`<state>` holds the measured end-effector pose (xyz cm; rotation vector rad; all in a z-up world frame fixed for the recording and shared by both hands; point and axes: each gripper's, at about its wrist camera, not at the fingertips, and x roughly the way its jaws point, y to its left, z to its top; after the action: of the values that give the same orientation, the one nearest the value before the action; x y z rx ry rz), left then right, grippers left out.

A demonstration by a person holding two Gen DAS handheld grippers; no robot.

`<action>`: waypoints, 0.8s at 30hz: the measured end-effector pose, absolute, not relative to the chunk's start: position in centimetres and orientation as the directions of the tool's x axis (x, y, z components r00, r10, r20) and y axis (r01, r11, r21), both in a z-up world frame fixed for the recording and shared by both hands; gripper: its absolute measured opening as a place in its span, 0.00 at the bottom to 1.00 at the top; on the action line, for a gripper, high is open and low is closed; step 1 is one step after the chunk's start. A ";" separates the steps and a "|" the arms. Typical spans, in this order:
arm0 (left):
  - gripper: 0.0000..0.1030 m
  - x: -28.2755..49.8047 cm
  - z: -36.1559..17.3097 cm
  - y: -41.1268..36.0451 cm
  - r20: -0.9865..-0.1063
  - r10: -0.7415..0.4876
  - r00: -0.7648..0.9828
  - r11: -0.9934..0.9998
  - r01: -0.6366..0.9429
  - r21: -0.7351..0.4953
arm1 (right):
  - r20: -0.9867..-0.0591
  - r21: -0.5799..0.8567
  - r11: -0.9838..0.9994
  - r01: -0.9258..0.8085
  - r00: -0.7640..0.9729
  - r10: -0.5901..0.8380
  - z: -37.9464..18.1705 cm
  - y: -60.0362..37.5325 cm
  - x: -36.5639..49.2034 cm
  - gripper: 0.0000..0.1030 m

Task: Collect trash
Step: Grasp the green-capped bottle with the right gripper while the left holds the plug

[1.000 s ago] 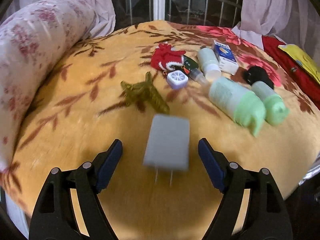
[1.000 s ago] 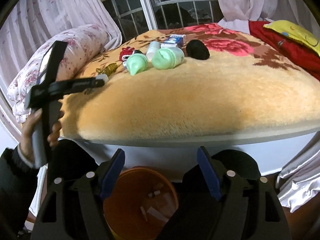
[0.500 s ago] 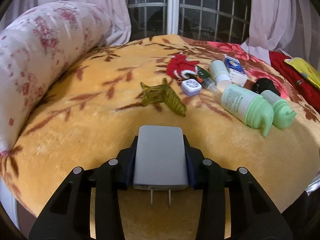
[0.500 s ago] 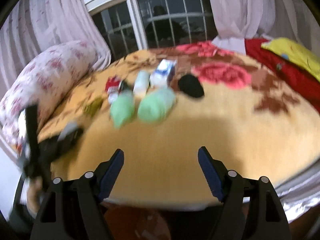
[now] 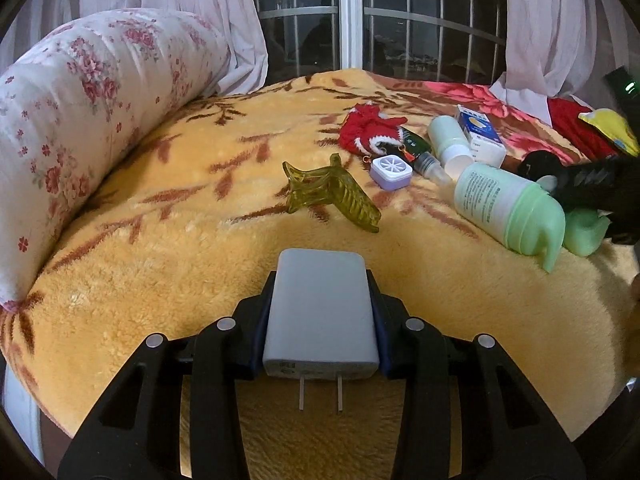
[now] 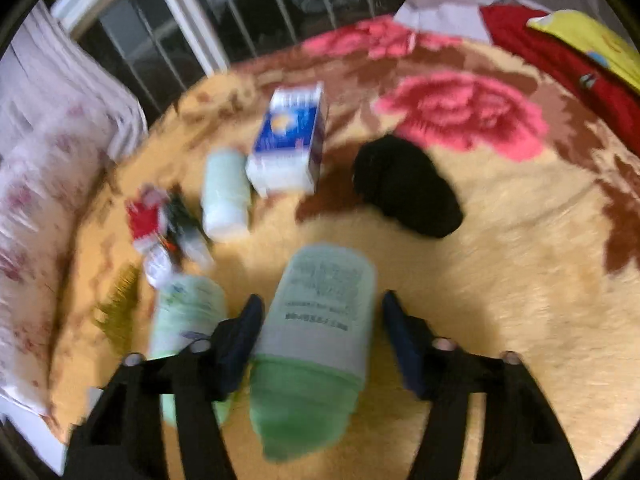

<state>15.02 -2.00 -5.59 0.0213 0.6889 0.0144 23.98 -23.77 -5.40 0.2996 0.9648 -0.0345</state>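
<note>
A yellow floral blanket (image 5: 168, 248) covers a bed. The right gripper (image 6: 320, 336) straddles a green bottle (image 6: 316, 344) lying there, jaws closing, not yet pressing. The left gripper (image 5: 320, 320) clamps a grey charger (image 5: 320, 312).

The whole right wrist view is smeared by motion blur; the print on the green bottle (image 6: 320, 320) between the closing right tongs (image 6: 320, 336) cannot be read. In the left wrist view, the second green bottle (image 5: 582, 232) is half covered by a dark shape, and the yellow cushion (image 5: 610, 128) is cut by the edge.
</note>
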 end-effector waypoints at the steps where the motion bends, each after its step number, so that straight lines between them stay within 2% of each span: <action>1: 0.38 15.0 -5.6 -2.0 -0.634 0.019 0.773 1.000 -0.006 0.024 | -0.795 0.233 0.956 0.177 0.601 0.083 -5.5 -23.9 23.6 0.49; 5: 0.38 14.9 -5.7 -2.1 -0.627 0.013 0.779 1.000 -0.005 0.015 | -0.754 0.229 0.957 0.180 0.654 0.057 -5.5 -24.0 21.9 0.47; 9: 0.38 14.6 -5.6 -1.7 -0.606 -0.008 0.795 1.000 -0.006 -0.022 | -0.692 0.267 0.956 0.119 0.714 0.104 -4.5 -24.1 19.2 0.47; 14: 0.38 14.2 -4.6 -1.5 -0.622 -0.029 0.783 0.999 -0.001 -0.047 | -0.627 0.269 0.962 0.041 0.766 0.143 -2.5 -24.6 15.3 0.47; 24: 0.38 6.8 -1.2 -1.7 -0.594 -0.139 0.792 0.990 0.091 -0.111 | -0.550 0.230 0.961 -0.153 0.794 0.258 0.5 -24.5 4.4 0.48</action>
<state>6.81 -1.71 -1.24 -0.0781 0.6450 -0.1238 4.43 -24.54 0.52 0.1771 0.6150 0.2225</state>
